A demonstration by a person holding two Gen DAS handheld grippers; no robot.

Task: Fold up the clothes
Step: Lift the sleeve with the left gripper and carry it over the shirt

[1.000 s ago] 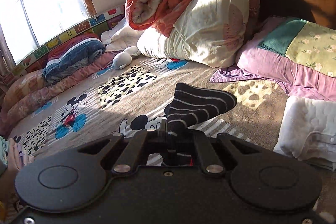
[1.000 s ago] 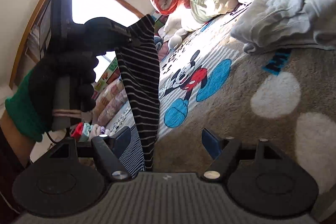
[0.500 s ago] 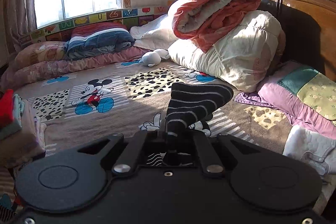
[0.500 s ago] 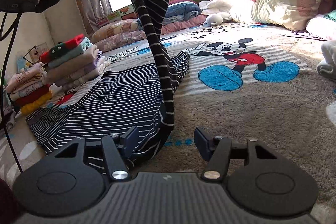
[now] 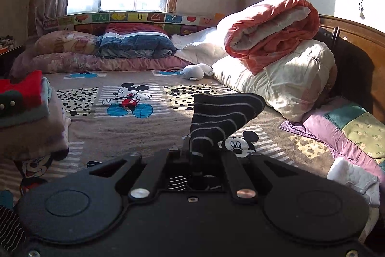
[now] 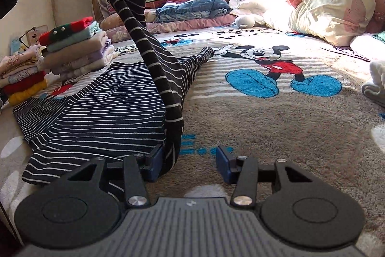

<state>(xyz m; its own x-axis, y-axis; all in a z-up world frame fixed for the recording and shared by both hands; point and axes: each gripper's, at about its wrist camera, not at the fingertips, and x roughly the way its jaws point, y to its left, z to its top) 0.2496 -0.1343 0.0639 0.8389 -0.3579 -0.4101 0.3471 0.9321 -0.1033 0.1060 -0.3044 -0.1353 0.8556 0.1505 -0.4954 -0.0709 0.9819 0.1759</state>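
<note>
The left gripper (image 5: 192, 155) clenches the black white-striped knit garment (image 6: 101, 110) high; its taut fold runs down (against one pad) between the right gripper's (image 6: 190, 160) closing, unclamped jaws.

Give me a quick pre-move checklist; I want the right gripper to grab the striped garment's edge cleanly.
1. Left gripper clamped on striped garment: ok.
2. Right gripper, jaws just closing, gripping fabric: not ok; the edge lies against one pad only, gap remains.
3. Garment body flat on the blanket: ok.
4. Folded stack clear of the garment: ok.
5. Single layer between the right jaws: cannot tell.
</note>
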